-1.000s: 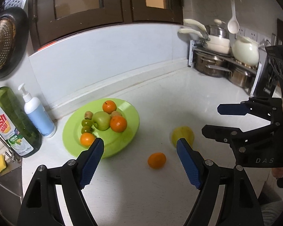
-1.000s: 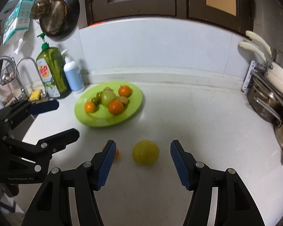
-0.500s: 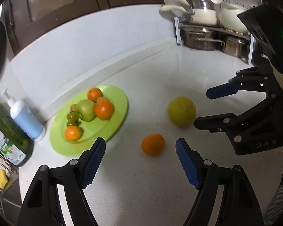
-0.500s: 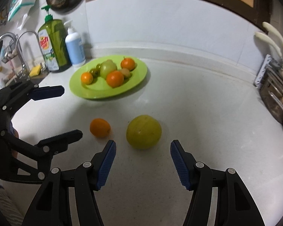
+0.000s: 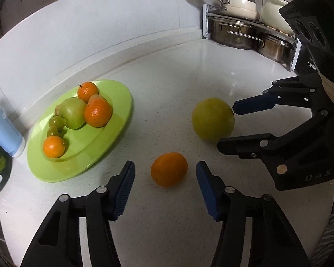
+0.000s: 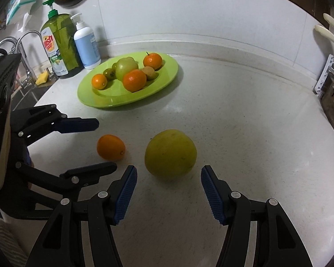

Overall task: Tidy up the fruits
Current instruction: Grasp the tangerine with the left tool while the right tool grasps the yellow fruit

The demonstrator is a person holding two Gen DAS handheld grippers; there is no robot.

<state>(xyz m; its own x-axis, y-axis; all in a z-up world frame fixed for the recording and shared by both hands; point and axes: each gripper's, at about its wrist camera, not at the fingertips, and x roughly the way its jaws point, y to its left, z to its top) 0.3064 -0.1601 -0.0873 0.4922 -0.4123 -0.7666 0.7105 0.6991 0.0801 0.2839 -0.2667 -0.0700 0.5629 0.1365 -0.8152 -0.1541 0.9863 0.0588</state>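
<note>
White counter (image 5: pixel 189 84) runs to a tiled wall, pots racked in the corner. Over the last second both grippers have come down and forward. The left gripper (image 5: pixel 165 185) now has the orange (image 5: pixel 168 169) between its wide-apart jaws. The right gripper (image 6: pixel 168 190), jaws equally apart, sits just short of the yellow fruit (image 6: pixel 170 152). Nothing is gripped yet, and both fruits lie well short of the plate (image 5: pixel 113 142), so two grasps look close.

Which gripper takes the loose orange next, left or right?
Left. The left gripper is open with the orange lined up between its fingers. The right gripper, also open, faces the big yellow fruit instead. Both fruits lie on the counter, off the green plate.
</note>
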